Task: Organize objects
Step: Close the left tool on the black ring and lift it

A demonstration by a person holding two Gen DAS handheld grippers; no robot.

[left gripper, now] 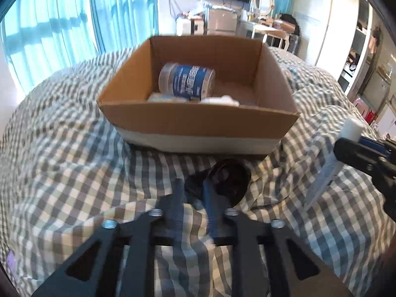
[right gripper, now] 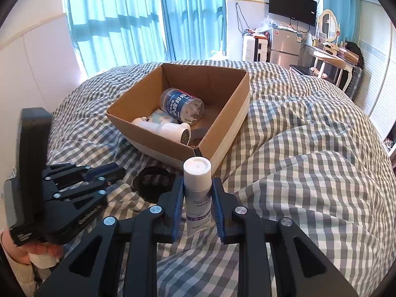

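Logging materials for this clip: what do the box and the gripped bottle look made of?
Box: brown corrugated cardboard, matte, with a pale band along its base. Bottle: white with a smooth white cap, probably plastic; metal can't be excluded.

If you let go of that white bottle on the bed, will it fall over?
Probably. The white bottle is tall and narrow, and the checked blanket is soft and lumpy, so it would likely tip. It looks round, so it might then roll.

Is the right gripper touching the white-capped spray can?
Touching. In the right wrist view, the right gripper has its blue pads pressed against both sides of the white-capped spray can, holding it above the checked bedcover.
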